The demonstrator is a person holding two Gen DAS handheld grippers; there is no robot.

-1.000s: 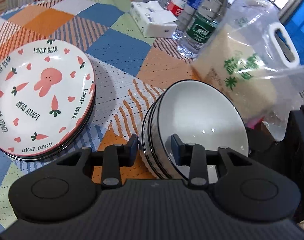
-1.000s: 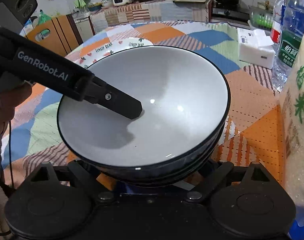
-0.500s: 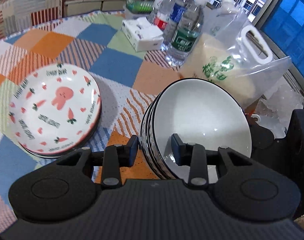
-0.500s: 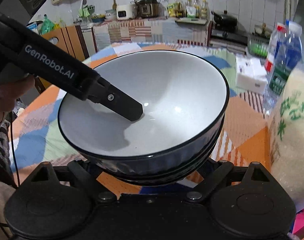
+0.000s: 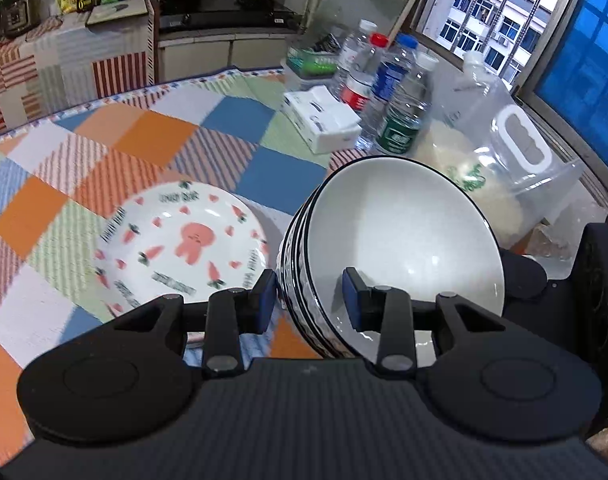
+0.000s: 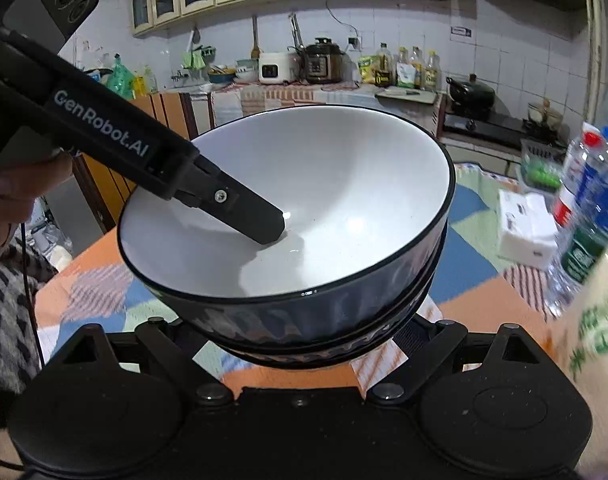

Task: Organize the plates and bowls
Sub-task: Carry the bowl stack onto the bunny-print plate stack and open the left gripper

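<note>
A stack of white bowls with dark ribbed outsides (image 5: 399, 232) is lifted above the table. My left gripper (image 5: 309, 300) is shut on the stack's rim, one finger outside, one inside (image 6: 260, 220). My right gripper (image 6: 304, 340) sits under and around the stack's base (image 6: 304, 320); its fingertips are hidden by the bowls. A stack of white rabbit-and-carrot plates (image 5: 176, 244) lies on the patchwork tablecloth, left of the bowls.
A clear bag of rice (image 5: 499, 160) stands right of the bowls. Water bottles (image 5: 399, 96) and a white tissue pack (image 5: 323, 120) sit behind. A kitchen counter with cooker and pots (image 6: 323, 68) runs along the far wall.
The bowl stack has risen off the table with both grippers. The views have tilted up, so the plates and table look lower and farther away.
</note>
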